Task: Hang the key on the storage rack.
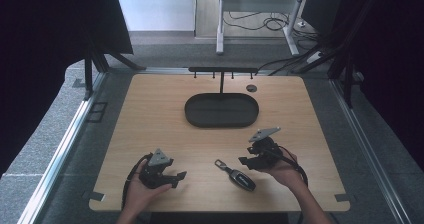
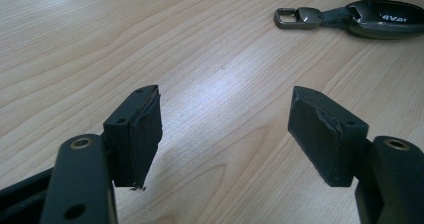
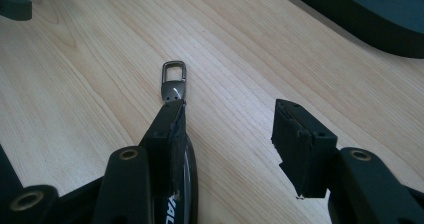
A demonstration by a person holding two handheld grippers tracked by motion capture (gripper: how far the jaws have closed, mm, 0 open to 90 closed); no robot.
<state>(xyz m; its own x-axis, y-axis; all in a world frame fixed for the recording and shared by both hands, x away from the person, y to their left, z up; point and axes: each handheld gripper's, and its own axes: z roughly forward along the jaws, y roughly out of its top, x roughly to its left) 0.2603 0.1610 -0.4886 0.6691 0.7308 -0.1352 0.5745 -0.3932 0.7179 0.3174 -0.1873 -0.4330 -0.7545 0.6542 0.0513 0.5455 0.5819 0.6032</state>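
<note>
A dark car key fob [image 1: 241, 178] with a metal clasp lies flat on the wooden table near its front edge. My right gripper [image 1: 243, 162] hovers just to the right of it, jaws open. In the right gripper view [image 3: 227, 139] the fob [image 3: 174, 89] runs under the left jaw, with its clasp sticking out past the tip; nothing lies between the pads. My left gripper [image 1: 179, 179] rests at the front left, open and empty. In its own view [image 2: 225, 129] the key fob [image 2: 385, 18] lies ahead at the upper right.
A black oval tray [image 1: 221, 110] stands at the middle back of the table, with a black hook rack [image 1: 222, 71] behind it. The tray's rim [image 3: 360, 14] shows in the right gripper view. Bare wood lies between the grippers and the tray.
</note>
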